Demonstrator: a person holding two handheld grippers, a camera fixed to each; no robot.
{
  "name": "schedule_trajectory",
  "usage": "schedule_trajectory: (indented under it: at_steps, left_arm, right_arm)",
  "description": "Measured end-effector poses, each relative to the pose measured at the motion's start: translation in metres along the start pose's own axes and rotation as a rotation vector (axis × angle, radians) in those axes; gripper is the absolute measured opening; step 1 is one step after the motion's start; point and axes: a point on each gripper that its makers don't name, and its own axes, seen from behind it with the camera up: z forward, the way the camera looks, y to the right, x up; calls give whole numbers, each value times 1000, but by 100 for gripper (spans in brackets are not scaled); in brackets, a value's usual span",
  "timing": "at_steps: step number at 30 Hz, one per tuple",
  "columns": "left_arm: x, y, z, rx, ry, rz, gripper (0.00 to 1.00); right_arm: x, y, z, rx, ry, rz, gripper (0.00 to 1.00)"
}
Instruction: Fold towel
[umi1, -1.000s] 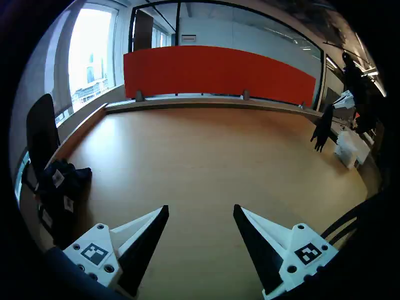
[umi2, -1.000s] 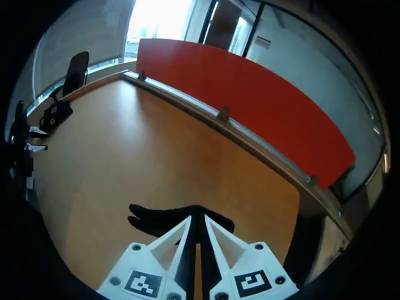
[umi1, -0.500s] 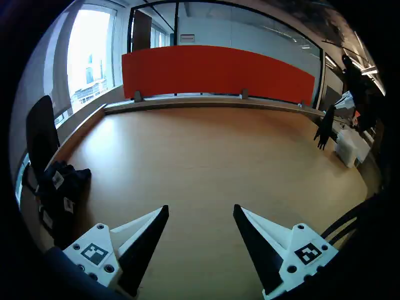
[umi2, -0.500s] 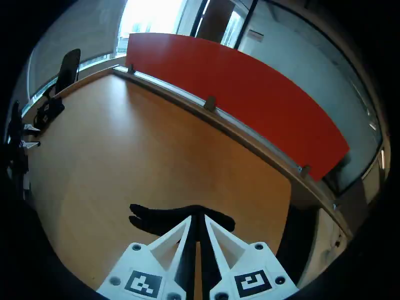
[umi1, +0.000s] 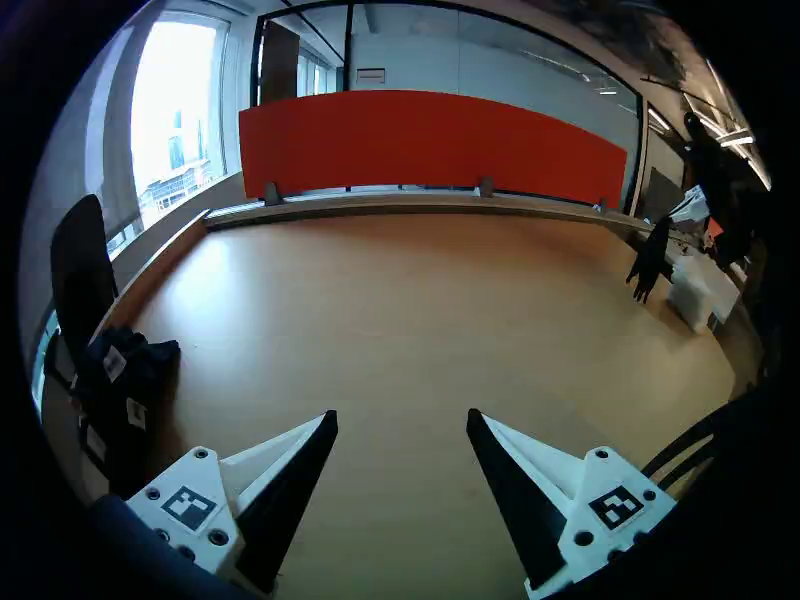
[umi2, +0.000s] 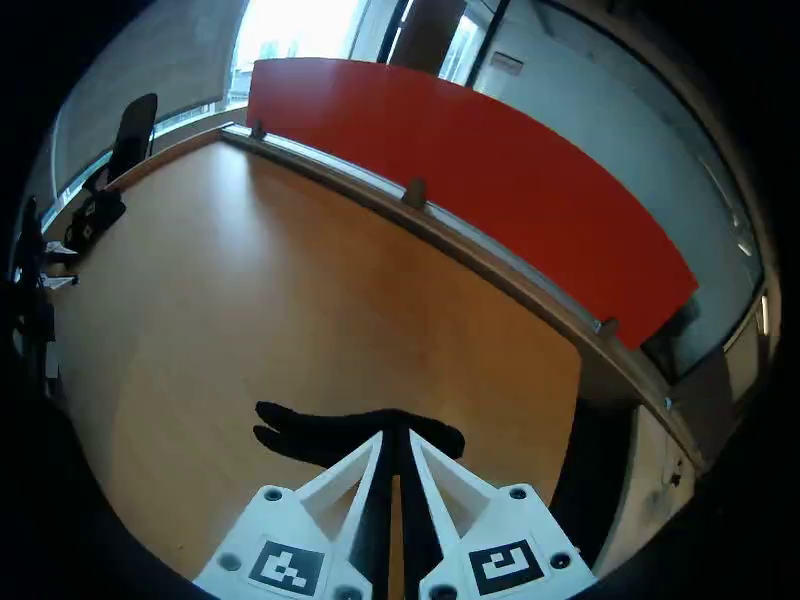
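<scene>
While the left hand-held gripper (umi1: 400, 414) gapes over the table (umi1: 400, 290), the right hand-held gripper (umi2: 395, 437) pinches black cloth (umi2: 300, 436)

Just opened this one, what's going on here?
A person holds a two-finger gripper in each hand over a light wooden table. The right gripper is shut on a small black cloth, presumably the towel, pinched at its fingertips; in the left gripper view that cloth dangles limply off to the side. The left gripper hovers open above bare tabletop, holding nothing. No fold is visible yet.
</scene>
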Motion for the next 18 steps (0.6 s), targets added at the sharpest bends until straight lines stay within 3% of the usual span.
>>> schedule_trajectory:
  at_steps: [18]
  left_arm:
    - [1, 6, -1, -9, 1, 12, 96]
  right_arm:
    - [-67, 0, -15, -9, -65, 57, 4]
